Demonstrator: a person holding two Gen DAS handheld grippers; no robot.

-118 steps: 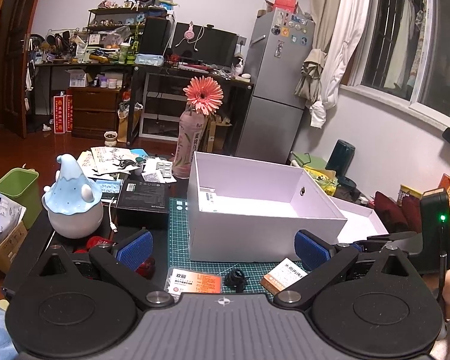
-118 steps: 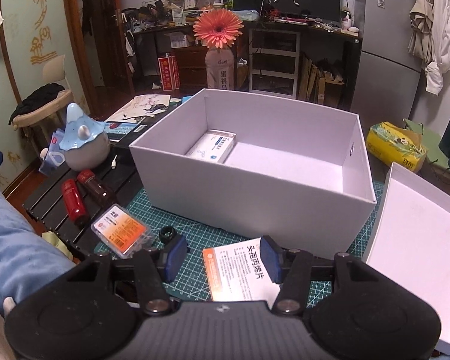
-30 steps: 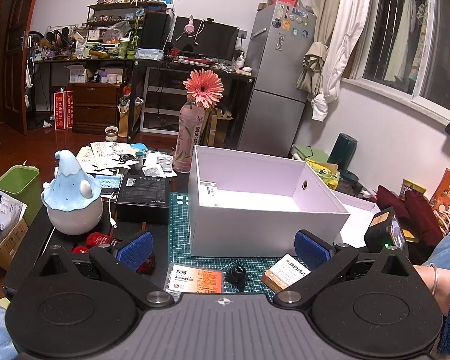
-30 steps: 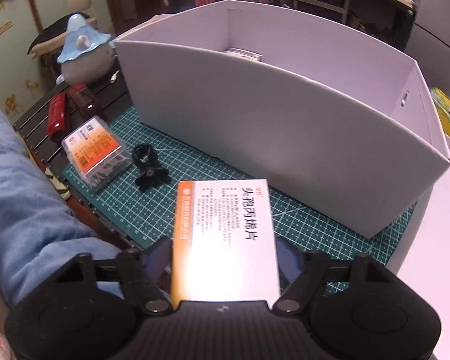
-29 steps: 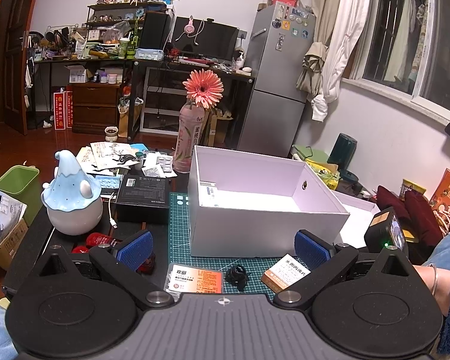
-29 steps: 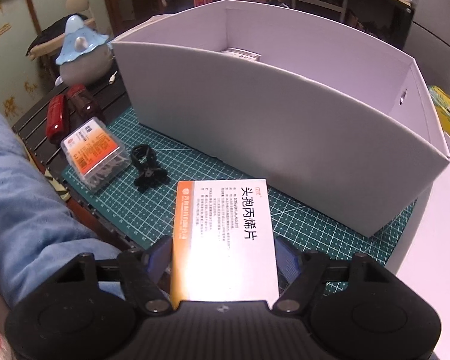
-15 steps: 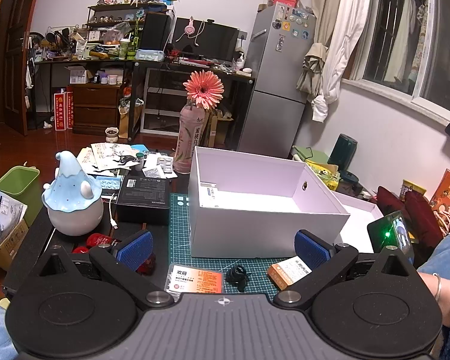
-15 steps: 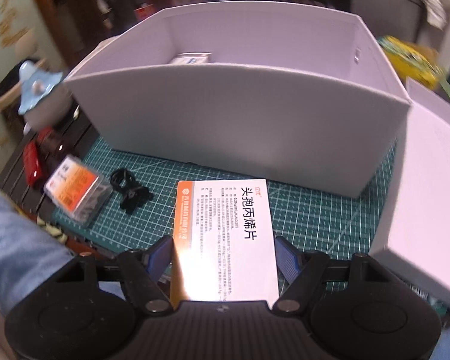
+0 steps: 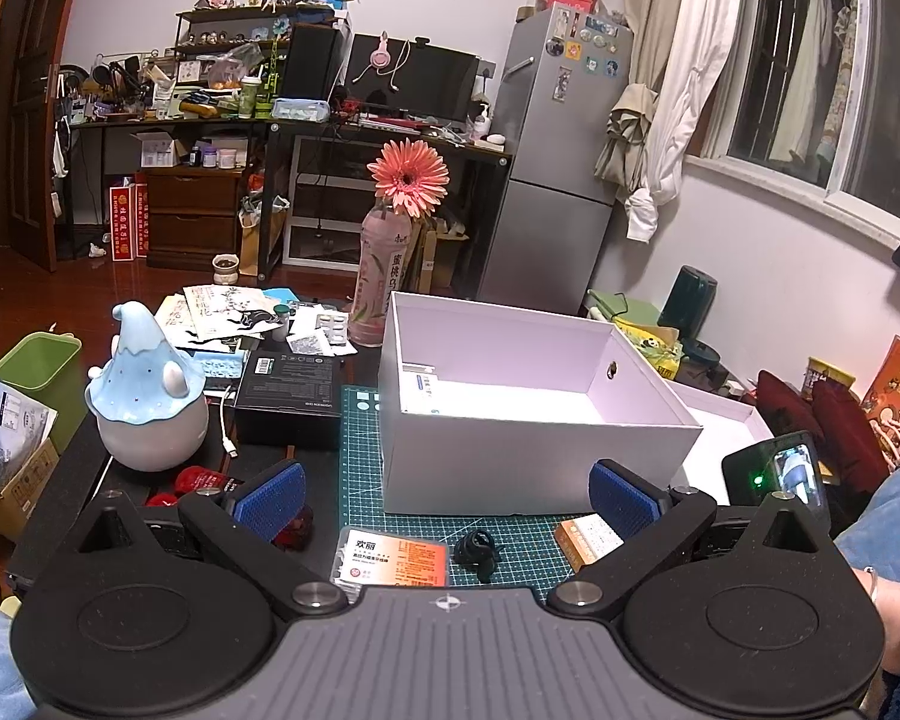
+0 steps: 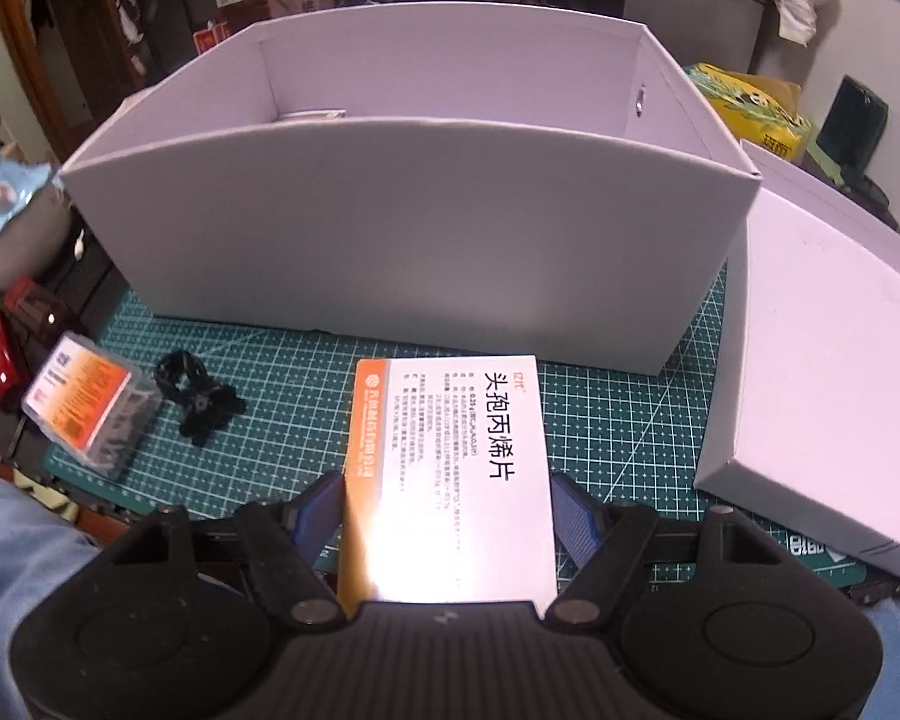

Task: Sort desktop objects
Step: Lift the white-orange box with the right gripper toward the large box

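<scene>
The right gripper (image 10: 447,519) is gripping a white and orange medicine box (image 10: 450,474) by its long sides, its blue pads (image 10: 573,519) pressing on both edges; the medicine box is lying flat between the jaws above the green mat (image 10: 606,420), just in front of the near wall of the white box (image 10: 402,228); the left wrist view is showing one end of it (image 9: 588,540) by that gripper's pad. The left gripper (image 9: 447,495) is hovering with its jaws spread wide and nothing between them, its blue pads (image 9: 267,498) standing well apart. The white box is sitting open on the mat, with a small carton (image 9: 420,387) lying inside against its far left corner; the lid (image 10: 822,360) is resting upside down just beside its right wall. On the mat to the left, a clear case with an orange label (image 10: 90,399) and a black clip (image 10: 198,399) are lying near each other; two red bottles (image 10: 6,336) are lying beyond the case on the dark table (image 9: 66,492). A blue and white figurine (image 9: 147,402) is standing further left, near a black carton (image 9: 288,390); a bottle with a pink flower (image 9: 384,276) is standing behind the white box. A blue sleeve (image 10: 18,546) is showing at the lower left of the right wrist view.
</scene>
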